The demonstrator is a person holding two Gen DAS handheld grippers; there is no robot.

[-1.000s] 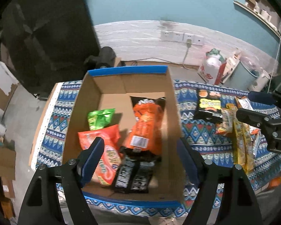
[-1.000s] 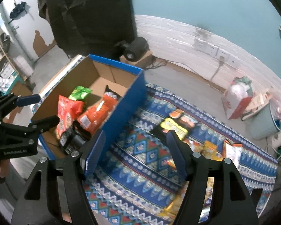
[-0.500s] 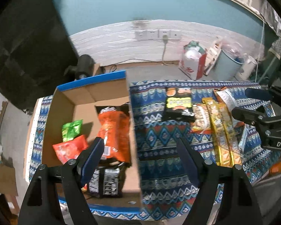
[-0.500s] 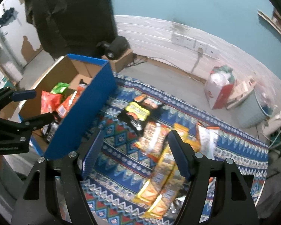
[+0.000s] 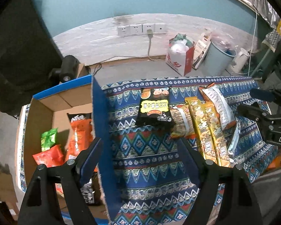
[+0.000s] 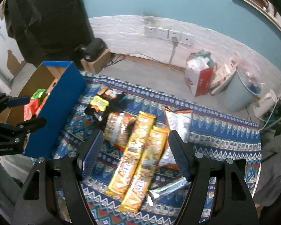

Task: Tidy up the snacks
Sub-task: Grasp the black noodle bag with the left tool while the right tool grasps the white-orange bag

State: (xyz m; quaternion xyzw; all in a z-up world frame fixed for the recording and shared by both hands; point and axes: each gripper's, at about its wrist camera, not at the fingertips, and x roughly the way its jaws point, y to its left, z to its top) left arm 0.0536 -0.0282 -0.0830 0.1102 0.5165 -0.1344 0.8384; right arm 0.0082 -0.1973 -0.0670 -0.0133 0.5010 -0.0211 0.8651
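Cardboard box (image 5: 52,116) w/ blue outer walls sits on a patterned blue cloth (image 5: 149,161) and is the landmark here. Inside the box: a green packet (image 5: 49,138) toward the far side, a red packet (image 5: 49,157) just nearer than it, an orange bag (image 5: 80,135) by the box's right wall, and a black packet (image 5: 88,193) at the near end, partly hidden behind a finger. To the right of the box, on the cloth and apart from it, lies the loose pile: a black-and-yellow packet (image 5: 154,108) closest to the box, then a brown-orange packet (image 5: 181,121) touching its right edge, two long yellow packs (image 6: 138,151) side by side further right, a white-and-orange bag (image 5: 218,106) beyond those, and a silvery wrapper (image 6: 168,187) at the near right of the pile. Left gripper (image 5: 140,150) hangs over the box's right wall and the bare cloth beside it, jaws spread wide, nothing between them; they've just been widening a bit. Right gripper (image 6: 134,148) hovers well right of the box, above the yellow packs, jaws apart & not pressing on anything, having just been spreading too; the packs show between the fingers but whether any contact, can't tell from this angle
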